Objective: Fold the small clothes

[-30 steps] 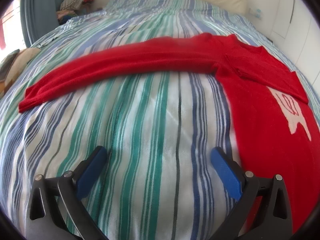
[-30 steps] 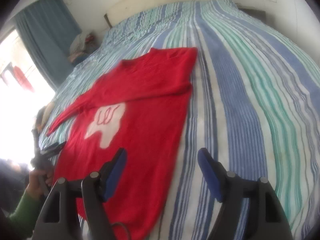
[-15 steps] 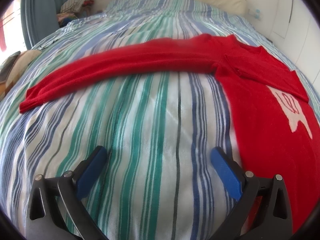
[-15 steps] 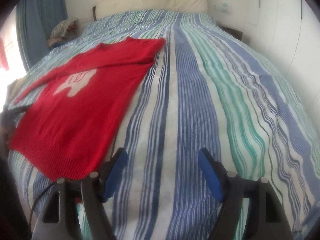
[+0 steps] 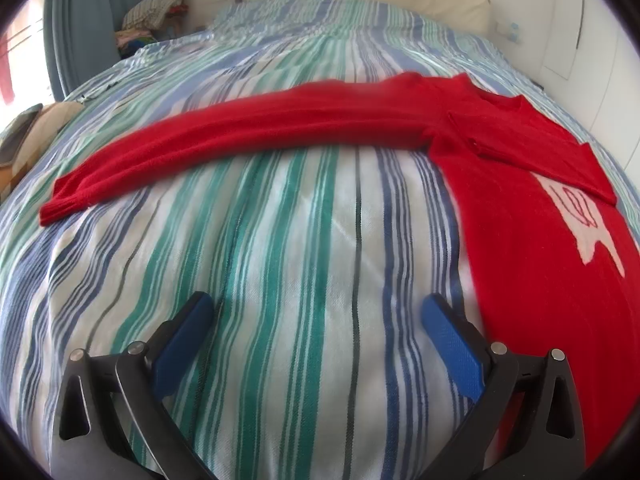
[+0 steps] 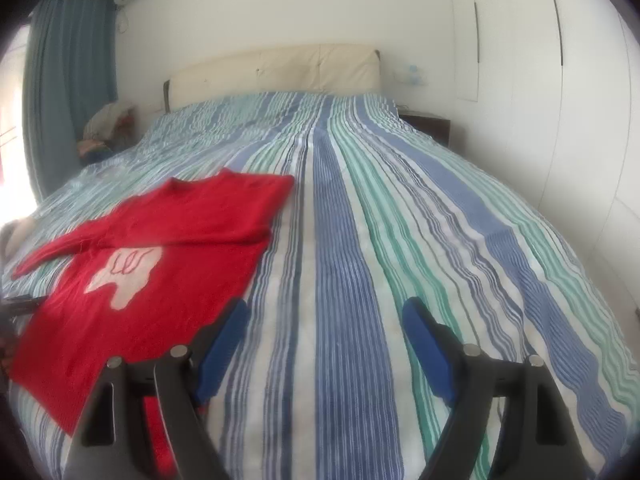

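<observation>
A small red sweater [image 5: 532, 216] with a white motif lies flat on the striped bed. One sleeve [image 5: 248, 128] stretches out straight to the left; the other is folded across the chest [image 6: 208, 216]. My left gripper [image 5: 318, 312] is open and empty, over bare sheet to the left of the sweater's body and in front of the long sleeve. My right gripper [image 6: 326, 316] is open and empty, over bare sheet to the right of the sweater [image 6: 132, 292], its left finger near the sweater's side edge.
The striped bedspread [image 6: 400, 220] covers the whole bed up to a cream headboard [image 6: 280, 68]. A pile of clothes [image 5: 152, 16] sits by the blue curtain at the back left. A white wardrobe wall [image 6: 560, 80] runs along the right.
The right gripper has swung right and lifted its view, from over the sweater's lower body to bare sheet beside it. The left gripper has barely moved.
</observation>
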A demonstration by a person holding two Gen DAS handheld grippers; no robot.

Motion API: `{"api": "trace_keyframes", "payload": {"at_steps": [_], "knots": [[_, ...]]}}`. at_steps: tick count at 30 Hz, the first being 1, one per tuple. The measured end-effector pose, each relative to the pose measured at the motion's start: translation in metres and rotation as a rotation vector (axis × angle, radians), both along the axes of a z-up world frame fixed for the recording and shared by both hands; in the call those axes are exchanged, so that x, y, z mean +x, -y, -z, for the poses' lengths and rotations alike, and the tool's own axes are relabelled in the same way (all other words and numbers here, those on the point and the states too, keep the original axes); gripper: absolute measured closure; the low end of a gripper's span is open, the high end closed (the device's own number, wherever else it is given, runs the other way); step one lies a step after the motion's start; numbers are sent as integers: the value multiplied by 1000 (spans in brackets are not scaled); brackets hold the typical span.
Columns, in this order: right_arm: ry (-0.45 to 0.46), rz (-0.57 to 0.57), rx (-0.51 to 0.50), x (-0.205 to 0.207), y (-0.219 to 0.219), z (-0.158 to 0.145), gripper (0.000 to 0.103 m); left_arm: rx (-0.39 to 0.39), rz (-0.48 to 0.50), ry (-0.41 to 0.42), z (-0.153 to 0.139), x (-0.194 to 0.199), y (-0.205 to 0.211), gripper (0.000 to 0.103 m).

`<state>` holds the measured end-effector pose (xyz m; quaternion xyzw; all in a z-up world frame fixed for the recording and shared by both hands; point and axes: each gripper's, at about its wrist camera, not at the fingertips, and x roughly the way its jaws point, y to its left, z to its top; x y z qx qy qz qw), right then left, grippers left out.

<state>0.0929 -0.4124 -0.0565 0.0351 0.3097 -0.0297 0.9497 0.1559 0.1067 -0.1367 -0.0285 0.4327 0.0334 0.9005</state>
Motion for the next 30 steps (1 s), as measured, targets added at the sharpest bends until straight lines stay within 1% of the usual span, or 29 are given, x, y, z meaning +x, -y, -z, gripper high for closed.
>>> {"api": "trace_keyframes", "payload": {"at_steps": [3,6,9,12,21,30], "knots": [[-61,37,39,3,9,20,24,3,-1,-1,0,0,0,0],[-127,74,113,7,21,35,24,13,-1,-5,0,0,1,0],[-162,119,169,8,34,45,24,19,-1,-7,1,1,2,0],[-189,146,200,9,40,53,24,21,-1,-8,1,1,2,0],[-213,136,144,13,32,59,18,23,-1,-9,2,2,2,0],[-216,135,147,13,32,60,17,22,0,-8,2,2,2,0]]}}
